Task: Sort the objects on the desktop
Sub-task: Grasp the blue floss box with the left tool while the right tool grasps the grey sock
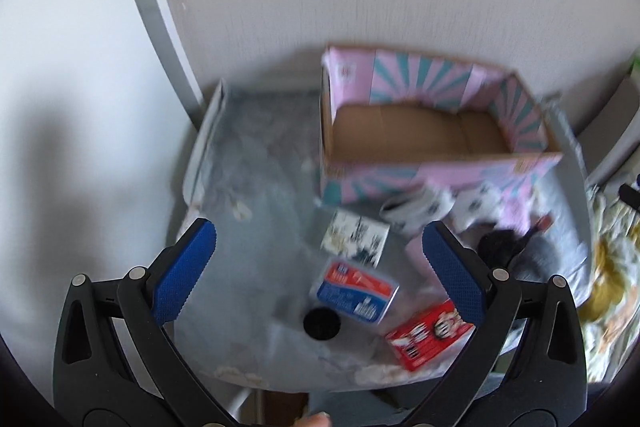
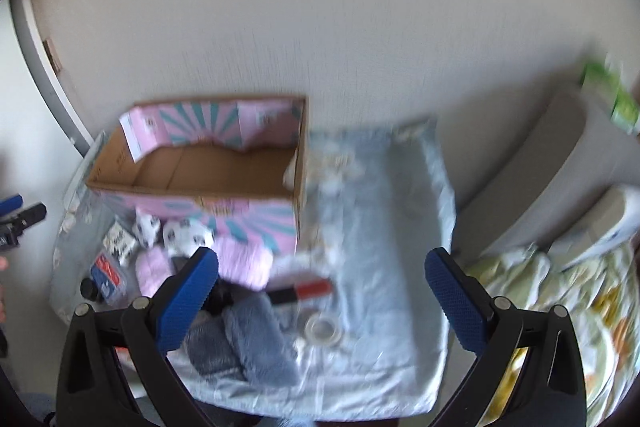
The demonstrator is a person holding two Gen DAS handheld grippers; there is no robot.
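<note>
An open pink-and-teal cardboard box [image 1: 436, 135] stands empty at the back of a small table with a pale cover [image 1: 256, 195]; it also shows in the right wrist view [image 2: 208, 167]. In front of it lie a blue-and-red packet [image 1: 354, 291], a red box [image 1: 430, 333], a black-and-white patterned box [image 1: 356, 237], a black round lid [image 1: 321, 323], panda-print socks [image 2: 188, 235], pink fluffy items [image 2: 240, 261], grey fluffy items [image 2: 256, 339], a red-and-black marker [image 2: 304, 291] and a clear tape roll [image 2: 322, 331]. My left gripper [image 1: 320, 255] is open and empty above the table. My right gripper [image 2: 322, 281] is open and empty above the table.
A white wall rises behind the table. A bed with floral bedding [image 2: 560, 291] lies to the right, with a grey headboard [image 2: 560, 163] and a green pack [image 2: 616, 95] on it. A grey door frame [image 1: 152, 7] stands to the left.
</note>
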